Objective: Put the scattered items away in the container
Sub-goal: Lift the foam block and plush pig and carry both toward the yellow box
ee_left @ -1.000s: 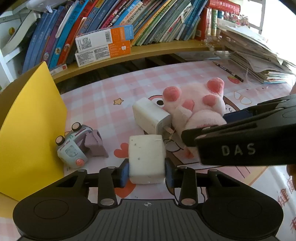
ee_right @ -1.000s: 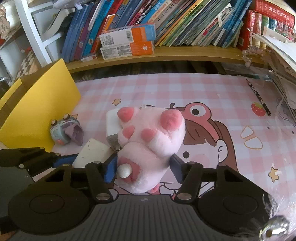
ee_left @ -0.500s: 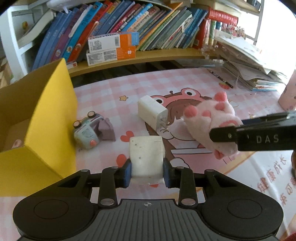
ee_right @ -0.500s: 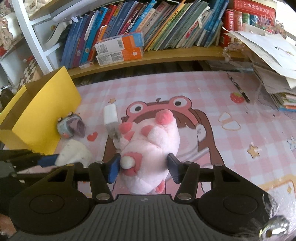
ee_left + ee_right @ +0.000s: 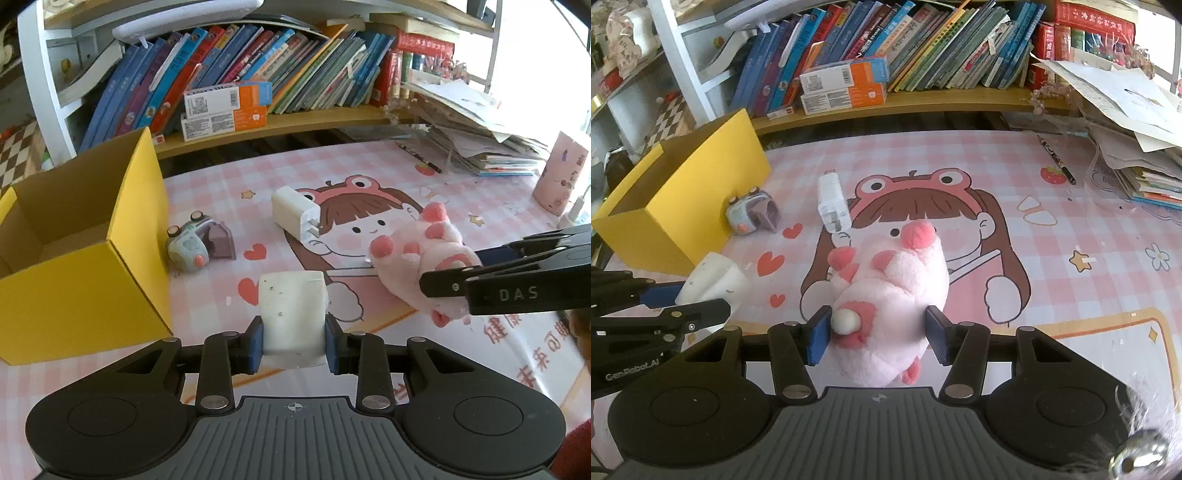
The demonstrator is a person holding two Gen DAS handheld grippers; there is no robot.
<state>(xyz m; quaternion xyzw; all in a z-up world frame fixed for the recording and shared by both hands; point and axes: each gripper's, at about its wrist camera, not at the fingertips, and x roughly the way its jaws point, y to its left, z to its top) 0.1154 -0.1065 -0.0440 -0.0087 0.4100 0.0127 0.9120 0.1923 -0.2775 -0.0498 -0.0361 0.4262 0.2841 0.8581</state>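
Observation:
My left gripper (image 5: 293, 341) is shut on a white speckled block (image 5: 291, 314), held above the pink checked mat; the block also shows in the right wrist view (image 5: 714, 282). My right gripper (image 5: 877, 332) is shut on a pink plush toy (image 5: 890, 295), lifted off the mat; the plush also shows in the left wrist view (image 5: 421, 258). The open yellow box (image 5: 81, 273) stands at the left, also in the right wrist view (image 5: 687, 199). A white charger (image 5: 295, 216) and a small toy car (image 5: 188, 245) lie on the mat.
A purple piece (image 5: 221, 242) leans against the toy car. A bookshelf (image 5: 295, 122) runs along the back with two orange and white cartons (image 5: 225, 109). Stacked papers (image 5: 476, 140), a pink cup (image 5: 561, 173) and a pencil (image 5: 1056, 158) sit at the right.
Both grippers have risen and pulled back from the mat with the block and the plush held. The yellow box's open inside has come into view at the left.

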